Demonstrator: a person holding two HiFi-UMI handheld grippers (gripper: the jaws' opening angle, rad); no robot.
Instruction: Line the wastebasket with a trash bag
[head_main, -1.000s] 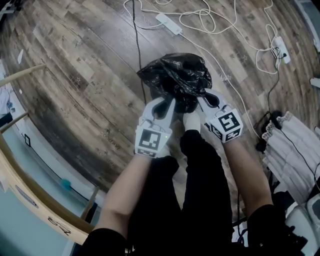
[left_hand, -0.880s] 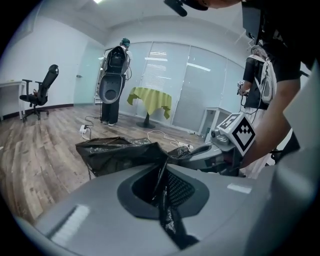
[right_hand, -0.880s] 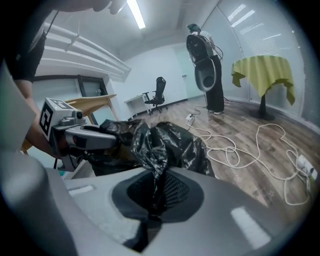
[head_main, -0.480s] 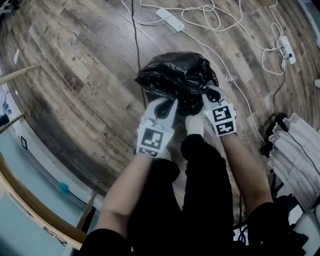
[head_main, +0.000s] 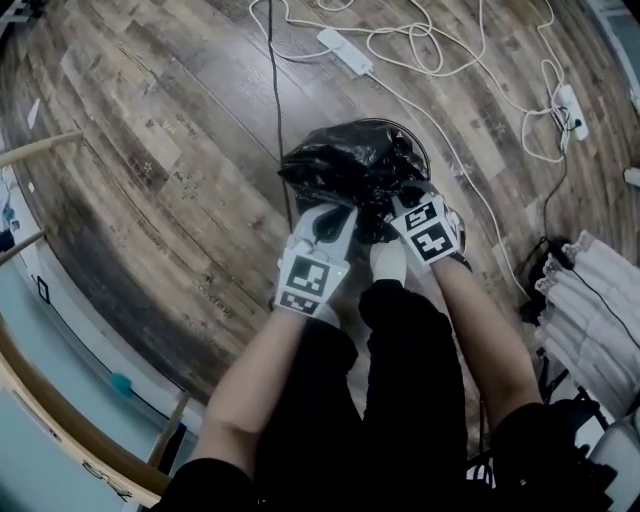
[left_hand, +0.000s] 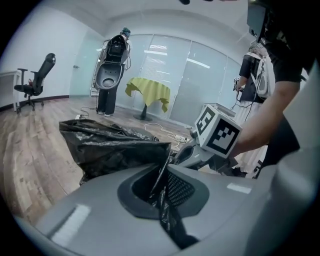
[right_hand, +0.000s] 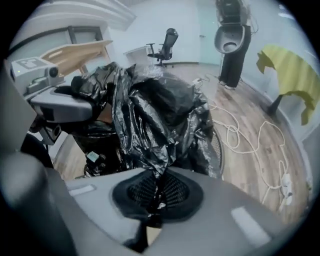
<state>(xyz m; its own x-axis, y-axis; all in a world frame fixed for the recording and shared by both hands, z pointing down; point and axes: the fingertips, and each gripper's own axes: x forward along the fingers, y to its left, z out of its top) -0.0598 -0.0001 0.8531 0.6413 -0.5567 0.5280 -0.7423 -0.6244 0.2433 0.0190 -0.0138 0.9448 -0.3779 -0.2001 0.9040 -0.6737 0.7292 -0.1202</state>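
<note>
A crumpled black trash bag (head_main: 350, 165) hangs over a round dark mesh wastebasket (head_main: 418, 143), whose rim shows only behind and to the right of the bag. My left gripper (head_main: 337, 222) is shut on the bag's near left edge, and the film runs between its jaws (left_hand: 162, 184). At the near right edge my right gripper (head_main: 402, 203) is tipped steeply down and shut on a bunched fold of the bag (right_hand: 157, 186). In the right gripper view the bag (right_hand: 160, 115) billows above the mesh wall (right_hand: 218, 150). The basket's inside is hidden.
White power strips and looped cables (head_main: 345, 50) lie on the wooden floor beyond the basket, and a black cable (head_main: 275, 90) runs up to it. A wooden frame (head_main: 40, 148) stands at the left and pale folded cloth (head_main: 600, 300) at the right. My legs and a white shoe (head_main: 388, 262) are just behind the grippers.
Both grippers have sunk with the bag, and the right one has tipped further down. The bag is lower and more bunched, and the wastebasket's rim now shows behind it.
</note>
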